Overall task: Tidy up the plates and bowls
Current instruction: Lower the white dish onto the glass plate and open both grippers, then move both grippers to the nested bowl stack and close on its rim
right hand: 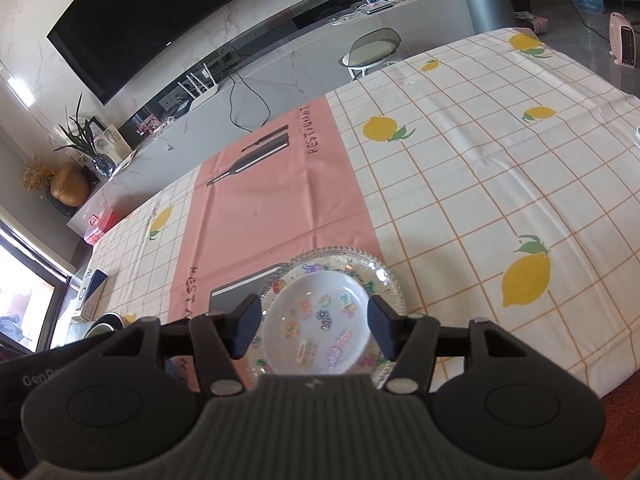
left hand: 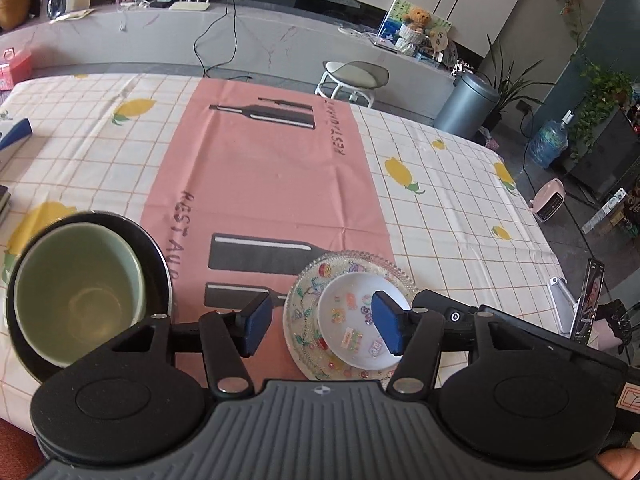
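Clear beaded glass plate (right hand: 384,270) w/ stickers, lower centre of right view, lying flat on pink runner (right hand: 272,200); white sticker-printed dish (right hand: 320,332) nested inside it, slightly off-centre toward the camera

Item 2: green bowl (left hand: 76,292), lower left of left view, seated inside a black plate (left hand: 154,248); rim of the plate shows around bowl's upper right. Judged: both pairs are small-in-large stacks, i.e. sorting by nesting looks well along, maybe near done

Cloth: white check w/ lemon print (right hand: 480,184) under the runner; both stacks sit near the table's front edge, close to the operator for easy reach

Right tongs (right hand: 316,330): jaws wide apart, holding nothing. Pads frame the white dish on either side in the picture, but whether they touch its rim can't tell; looks like hovering just above. Judged: lined up on the dish either for a grip or straight after setting it down

Left tongs (left hand: 322,324): jaws wide apart, empty. Glass plate + dish lie under the right-hand pad, lower centre-right of frame; green bowl is well left of the left-hand pad, outside the gap. Right unit's black body shows at lower right behind the pad

Misc bkgd: stool (left hand: 352,76), grey bin (left hand: 466,100), TV (right hand: 148,16) upper left of right view
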`<state>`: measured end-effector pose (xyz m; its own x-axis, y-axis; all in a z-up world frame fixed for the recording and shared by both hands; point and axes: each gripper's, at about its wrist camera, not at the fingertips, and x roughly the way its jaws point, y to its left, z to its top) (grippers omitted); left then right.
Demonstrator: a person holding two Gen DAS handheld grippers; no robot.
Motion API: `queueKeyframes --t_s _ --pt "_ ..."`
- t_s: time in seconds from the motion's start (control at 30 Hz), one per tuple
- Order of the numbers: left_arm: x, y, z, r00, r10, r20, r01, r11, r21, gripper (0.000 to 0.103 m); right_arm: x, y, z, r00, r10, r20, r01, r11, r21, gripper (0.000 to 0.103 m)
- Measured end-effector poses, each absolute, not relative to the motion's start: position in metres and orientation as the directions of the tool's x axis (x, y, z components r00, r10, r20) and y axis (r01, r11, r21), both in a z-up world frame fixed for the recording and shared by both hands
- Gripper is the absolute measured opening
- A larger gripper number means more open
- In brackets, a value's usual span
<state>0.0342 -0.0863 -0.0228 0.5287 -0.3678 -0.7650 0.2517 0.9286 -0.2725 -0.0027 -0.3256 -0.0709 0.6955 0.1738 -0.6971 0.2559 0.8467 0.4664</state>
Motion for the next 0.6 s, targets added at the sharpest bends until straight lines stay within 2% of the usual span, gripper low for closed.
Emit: queueKeyframes --t_s 0.17,0.23,0.43,0.6 --pt "0.033 -0.058 0.000 0.547 -0.409 -0.731 0.280 0.912 -0.300 0.082 0.004 -0.302 -0.053 0.701 0.225 -0.677 0.189 0.856 0.481 0.077" --pt "0.032 -0.046 0.006 0.553 -0.422 -0.718 0.290 0.906 -0.309 0.086 0.008 -0.290 -0.047 0.698 0.248 -0.672 0.156 0.863 0.481 0.080" --pt "0.031 0.002 0.019 0.629 -0.356 -0.691 0.213 0.934 -0.287 0.087 0.023 -0.258 -0.040 0.672 0.311 -0.672 0.101 0.861 0.499 0.089" --pt "0.038 0.047 0.016 0.671 -0.273 -0.689 0.084 0.952 -0.295 0.088 0.035 -0.229 -0.038 0.645 0.353 -0.678 0.055 0.863 0.502 0.091"
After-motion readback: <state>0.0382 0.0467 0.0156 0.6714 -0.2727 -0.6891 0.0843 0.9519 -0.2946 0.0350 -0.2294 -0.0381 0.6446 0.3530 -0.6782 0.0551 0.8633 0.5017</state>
